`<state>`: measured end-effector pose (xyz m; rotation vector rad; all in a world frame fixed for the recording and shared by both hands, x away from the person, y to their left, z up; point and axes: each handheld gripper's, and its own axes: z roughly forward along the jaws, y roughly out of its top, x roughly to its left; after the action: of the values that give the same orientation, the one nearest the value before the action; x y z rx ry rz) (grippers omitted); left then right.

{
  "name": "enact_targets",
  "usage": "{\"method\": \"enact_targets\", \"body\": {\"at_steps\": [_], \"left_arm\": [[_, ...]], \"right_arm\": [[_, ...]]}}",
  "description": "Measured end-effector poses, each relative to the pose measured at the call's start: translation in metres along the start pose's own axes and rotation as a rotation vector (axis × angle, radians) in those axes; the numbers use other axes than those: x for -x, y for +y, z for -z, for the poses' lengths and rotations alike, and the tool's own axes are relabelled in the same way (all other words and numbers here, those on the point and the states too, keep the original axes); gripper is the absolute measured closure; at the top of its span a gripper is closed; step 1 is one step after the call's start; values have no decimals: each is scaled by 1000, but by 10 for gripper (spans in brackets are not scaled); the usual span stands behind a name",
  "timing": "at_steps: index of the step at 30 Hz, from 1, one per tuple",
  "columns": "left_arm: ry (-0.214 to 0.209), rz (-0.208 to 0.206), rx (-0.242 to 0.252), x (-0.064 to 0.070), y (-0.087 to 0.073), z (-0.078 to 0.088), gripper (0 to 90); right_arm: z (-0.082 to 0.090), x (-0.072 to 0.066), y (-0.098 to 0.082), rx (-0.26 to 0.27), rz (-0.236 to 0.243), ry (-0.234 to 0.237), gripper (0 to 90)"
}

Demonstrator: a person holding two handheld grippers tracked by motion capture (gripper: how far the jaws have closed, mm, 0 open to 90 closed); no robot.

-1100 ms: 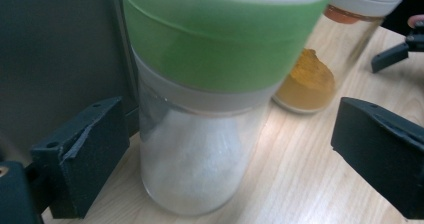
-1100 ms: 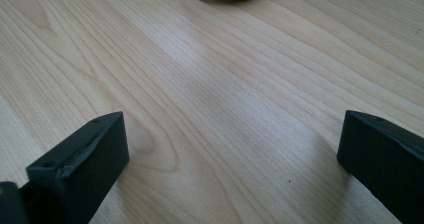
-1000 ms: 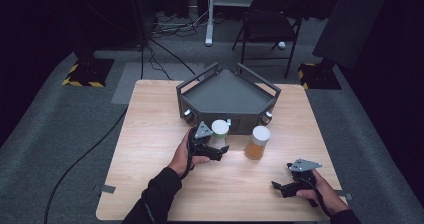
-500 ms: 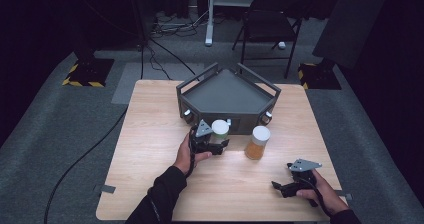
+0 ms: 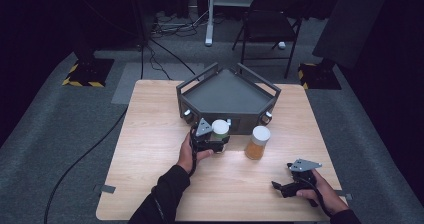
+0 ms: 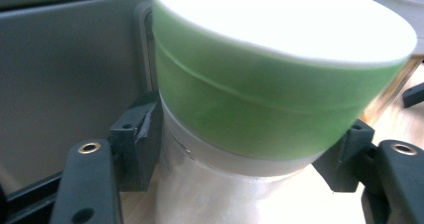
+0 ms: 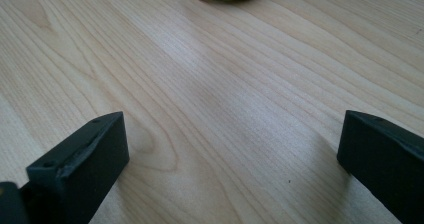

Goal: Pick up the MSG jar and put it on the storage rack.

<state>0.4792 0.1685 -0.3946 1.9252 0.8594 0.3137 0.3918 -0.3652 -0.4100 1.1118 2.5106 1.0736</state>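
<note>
High view: at centre frame, the left gripper has just closed its jaws around the green-lidded jar, which stood between open jaws a second ago, just in front of the grey tray. The orange-filled jar stands just right of it. At lower right, the right gripper rests unmoved.

Left gripper view: both pads press the jar's clear body below its green lid band.

Right gripper view: the jaws stand wide apart and empty over the wooden table.

No legible text or labels anywhere.
</note>
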Motion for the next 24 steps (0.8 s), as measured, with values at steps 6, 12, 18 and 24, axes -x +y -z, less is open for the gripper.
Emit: {"method": "enact_targets", "body": {"at_steps": [6, 12, 18, 24], "left_arm": [[17, -26, 14, 3, -1, 2, 337], [25, -16, 23, 4, 1, 4, 349], [28, -45, 14, 8, 5, 4, 349], [57, -29, 27, 13, 7, 7, 349]], "right_arm": [[0, 0, 0, 0, 3, 1, 0], [0, 0, 0, 0, 3, 1, 0], [0, 1, 0, 0, 3, 2, 0], [0, 1, 0, 0, 4, 3, 0]]}}
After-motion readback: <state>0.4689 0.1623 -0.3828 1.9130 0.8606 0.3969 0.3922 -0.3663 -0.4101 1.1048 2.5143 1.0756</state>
